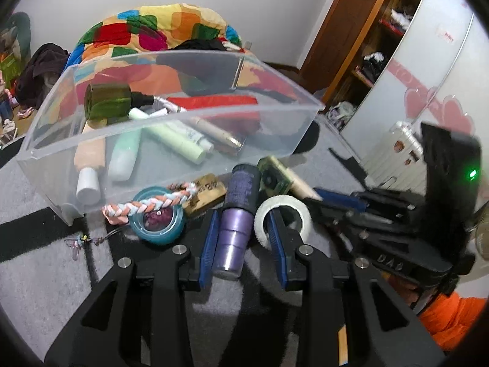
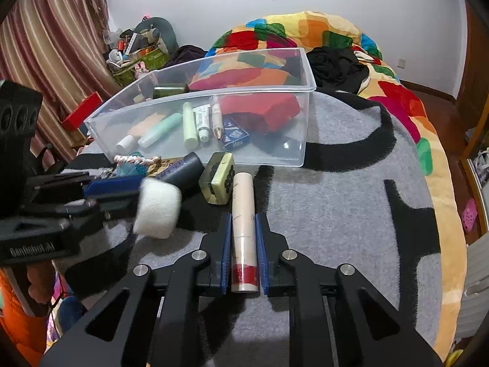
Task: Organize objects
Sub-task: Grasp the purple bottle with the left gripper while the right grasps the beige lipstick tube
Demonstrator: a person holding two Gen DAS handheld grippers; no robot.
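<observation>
The left gripper [image 1: 244, 238] is closing its blue-padded fingers [image 1: 208, 244] on a purple bottle [image 1: 235, 223], which is lying lengthwise between them on the grey and black blanket [image 2: 351, 214] covering the bed; both pads look to be touching its sides. Its right finger is passing through the hole of a white tape roll [image 1: 282, 214], which is hanging around that finger. Just beyond the left fingertips a teal round case [image 1: 159, 220], a braided cord [image 1: 152, 203] and a wooden tag [image 1: 204, 191] are sitting in front of the clear plastic bin [image 1: 214, 116], where tubes and a green bottle [image 1: 107, 104] are already lying.

The right gripper [image 2: 243, 244] is clamping its fingers [image 2: 226, 244] on a cream tube with a red band [image 2: 243, 229], pads pressing both sides. Just past its fingertips, to the left of the tube's far end, a green square box [image 2: 218, 183] is resting, with the bin further ahead.
</observation>
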